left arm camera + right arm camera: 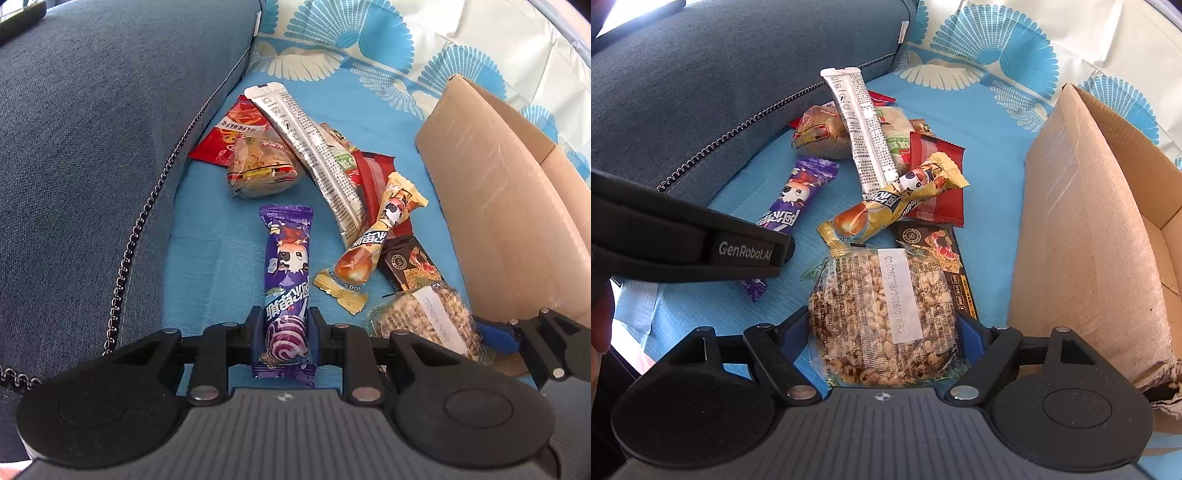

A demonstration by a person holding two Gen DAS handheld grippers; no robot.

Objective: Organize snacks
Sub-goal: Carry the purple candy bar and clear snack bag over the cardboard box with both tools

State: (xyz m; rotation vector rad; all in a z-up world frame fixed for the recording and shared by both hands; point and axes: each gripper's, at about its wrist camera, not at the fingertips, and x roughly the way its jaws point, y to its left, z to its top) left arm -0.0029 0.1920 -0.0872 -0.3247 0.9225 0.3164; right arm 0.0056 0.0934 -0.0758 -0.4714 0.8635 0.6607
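Observation:
A purple snack bar [286, 266] lies lengthwise on the blue cloth [207, 240]. My left gripper [286, 325] is shut on its near end, with a pad pressed on each side of the wrapper. A round puffed grain cake [879, 314] in clear wrap sits between the wide-set pads of my right gripper [882, 325], which touch both its edges. Beyond both lies a pile of snacks: a yellow bar [376, 236], a silver stick pack [314, 155], a red packet [373, 177], a black packet [410, 266] and a clear-wrapped pastry [258, 170].
An open cardboard box [1082, 240] stands at the right, close beside the grain cake, its flap tilted over the cloth. A dark blue sofa cushion [92, 147] rises along the left. The left gripper's black body [701, 240] crosses the left of the right wrist view.

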